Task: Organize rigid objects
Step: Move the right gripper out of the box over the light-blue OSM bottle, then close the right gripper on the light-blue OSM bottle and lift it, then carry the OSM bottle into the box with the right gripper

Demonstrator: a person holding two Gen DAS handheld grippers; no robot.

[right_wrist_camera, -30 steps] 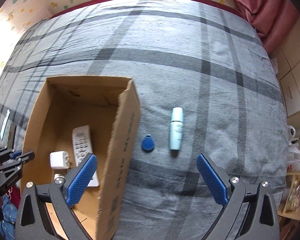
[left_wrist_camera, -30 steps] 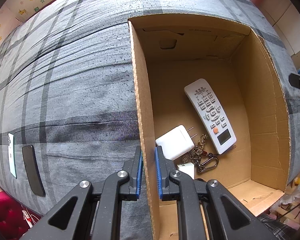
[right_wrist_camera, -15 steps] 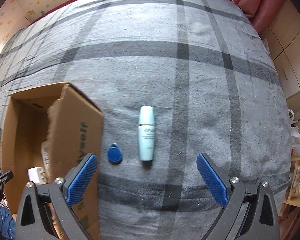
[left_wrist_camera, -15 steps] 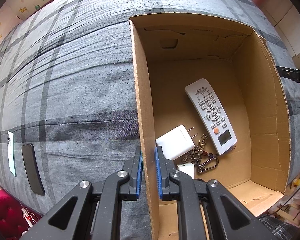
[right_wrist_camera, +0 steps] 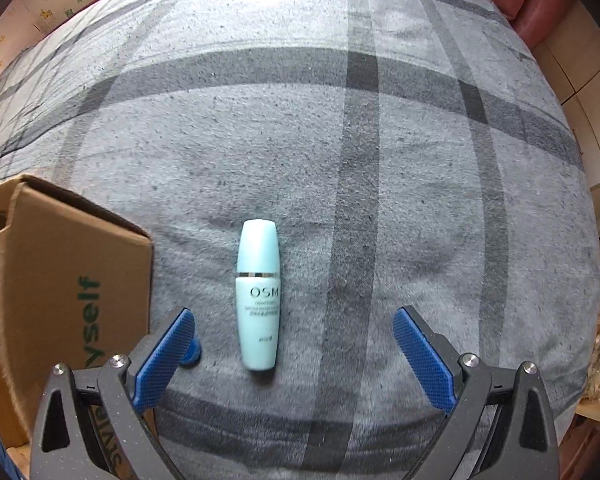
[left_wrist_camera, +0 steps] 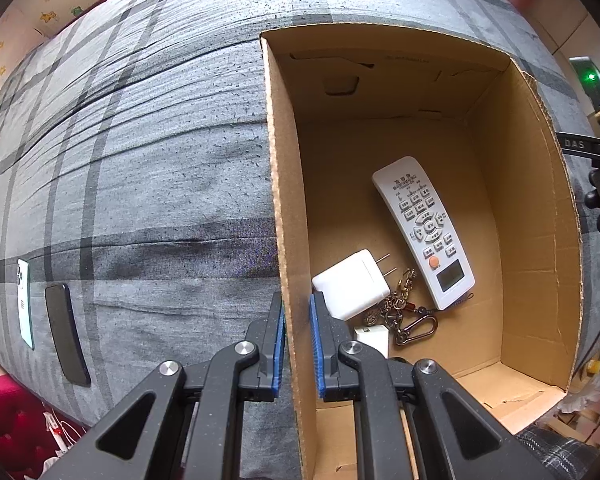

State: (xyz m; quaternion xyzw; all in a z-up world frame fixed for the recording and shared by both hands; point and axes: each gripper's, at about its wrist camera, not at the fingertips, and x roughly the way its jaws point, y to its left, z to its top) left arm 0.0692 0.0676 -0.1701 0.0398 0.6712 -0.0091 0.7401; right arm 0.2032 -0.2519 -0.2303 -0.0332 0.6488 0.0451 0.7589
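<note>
Soft, even daylight fills both views, bright enough to read every weave of the grey plaid bedspread (right_wrist_camera: 380, 160). The wallpapered wall at the upper left glows almost washed out. Inside the cardboard box (left_wrist_camera: 540, 240) the left wall throws a gentle shade over the floor, and the white remote (left_wrist_camera: 422, 232) stays crisp, its buttons legible. The pale blue bottle (right_wrist_camera: 258, 296) casts only a faint shadow (its lettering is slightly soft). Fisheye bending bulges the bed into a dome, and black vignetting eats the corners.
</note>
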